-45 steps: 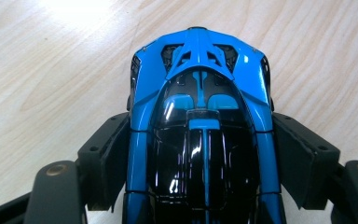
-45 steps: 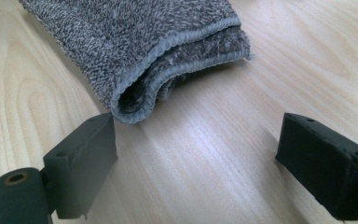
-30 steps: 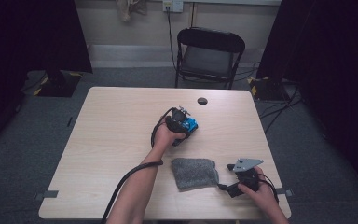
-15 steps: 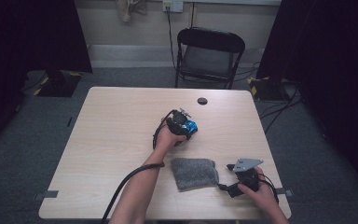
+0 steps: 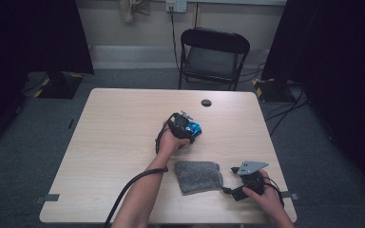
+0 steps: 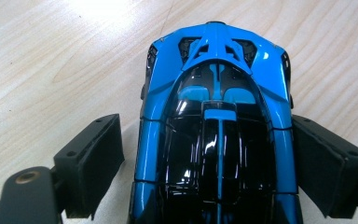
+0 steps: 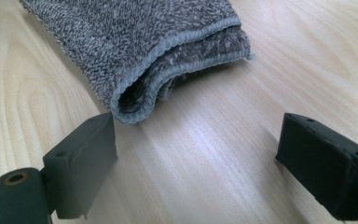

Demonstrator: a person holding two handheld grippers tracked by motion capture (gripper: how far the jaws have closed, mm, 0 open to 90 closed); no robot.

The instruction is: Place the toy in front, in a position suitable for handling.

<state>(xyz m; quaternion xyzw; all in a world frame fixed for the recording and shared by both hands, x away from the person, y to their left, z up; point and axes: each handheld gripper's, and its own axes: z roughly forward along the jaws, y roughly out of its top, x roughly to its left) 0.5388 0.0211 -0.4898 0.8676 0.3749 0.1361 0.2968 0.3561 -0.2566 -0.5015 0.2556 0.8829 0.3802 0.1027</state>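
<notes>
Your table [image 5: 114, 142] lies mostly bare, with open wood to the left and far side. A folded grey towel [image 5: 198, 175] sits near its front edge, just ahead of your right gripper [image 7: 196, 154], jaws spread wide, holding nothing. At mid-table, a glossy blue-and-black toy car [image 6: 214, 135] rests between your left gripper's [image 6: 209, 163] jaws, which have just been opening; a gap shows on one side.

Wooden table [image 5: 114, 142] carries blue toy car [image 5: 193, 128], folded grey towel [image 5: 197, 175], black disc [image 5: 206, 102]
</notes>
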